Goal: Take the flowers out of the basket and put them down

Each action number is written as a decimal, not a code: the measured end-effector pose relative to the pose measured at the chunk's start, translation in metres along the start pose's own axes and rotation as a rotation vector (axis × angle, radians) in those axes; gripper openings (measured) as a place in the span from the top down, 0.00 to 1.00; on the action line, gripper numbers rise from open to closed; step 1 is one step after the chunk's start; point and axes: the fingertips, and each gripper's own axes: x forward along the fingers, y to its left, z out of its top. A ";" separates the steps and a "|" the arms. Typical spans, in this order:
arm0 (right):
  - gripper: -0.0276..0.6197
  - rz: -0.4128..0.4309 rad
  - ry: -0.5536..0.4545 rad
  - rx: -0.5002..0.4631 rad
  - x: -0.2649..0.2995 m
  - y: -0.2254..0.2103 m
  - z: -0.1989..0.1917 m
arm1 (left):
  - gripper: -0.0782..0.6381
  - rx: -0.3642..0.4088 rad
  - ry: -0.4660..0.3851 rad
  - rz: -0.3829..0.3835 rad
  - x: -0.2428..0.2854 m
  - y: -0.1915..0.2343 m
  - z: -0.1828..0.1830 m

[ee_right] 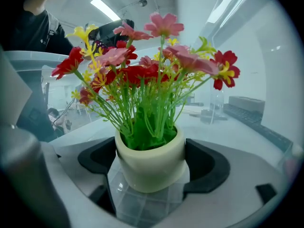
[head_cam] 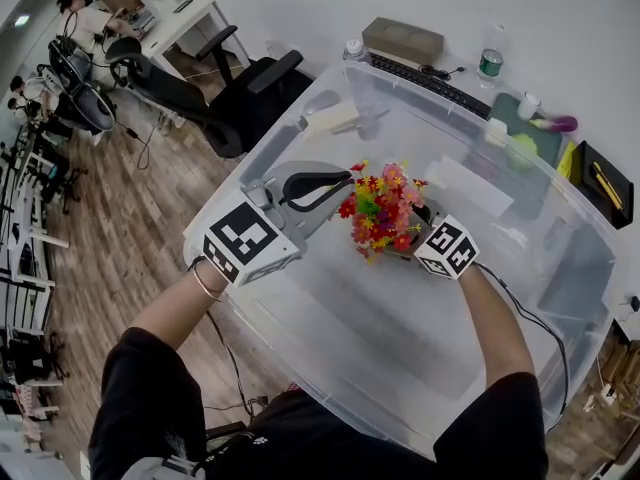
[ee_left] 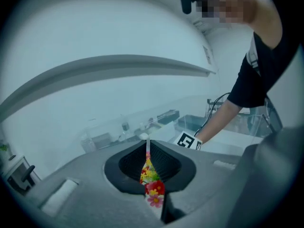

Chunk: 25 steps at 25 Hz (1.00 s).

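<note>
- A brown wooden plank floor (head_cam: 110,238) fills the left side of the head view.
- Black swivel office chairs (head_cam: 255,88) stand on it, near a small white desk (head_cam: 185,18) in the far corner.
- A broad white surface (head_cam: 300,18) carries a long black keyboard (head_cam: 432,80), a brown cardboard box (head_cam: 402,40) and a clear plastic bottle with a green label (head_cam: 489,63).
- A long white ceiling strip light (ee_right: 105,8) glows overhead in the right gripper view.

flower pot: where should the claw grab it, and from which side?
Grip the cream pot by its round wall, below the rim, coming in level from the side. It stands upright and the wall offers two opposite faces; the flowers above are thin stems, likely to bend. The right claw grips it so, one jaw either side.
</note>
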 end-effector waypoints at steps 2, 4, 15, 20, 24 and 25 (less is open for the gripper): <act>0.25 -0.002 -0.002 0.001 0.000 0.000 0.000 | 0.86 -0.028 0.051 0.000 0.006 0.004 -0.016; 0.25 -0.003 -0.003 0.001 0.000 0.000 0.000 | 0.77 -0.073 0.099 -0.011 0.011 0.007 -0.030; 0.25 0.005 0.000 -0.003 -0.001 0.000 -0.001 | 0.41 -0.054 0.338 -0.139 0.036 -0.011 -0.095; 0.25 0.010 0.009 -0.008 -0.007 -0.003 -0.004 | 0.37 -0.061 0.381 -0.187 0.039 -0.022 -0.112; 0.25 0.007 0.008 -0.009 -0.011 -0.005 -0.006 | 0.32 -0.060 0.421 -0.221 0.045 -0.029 -0.126; 0.25 0.007 0.010 -0.010 -0.011 -0.004 -0.007 | 0.31 -0.063 0.428 -0.226 0.047 -0.030 -0.129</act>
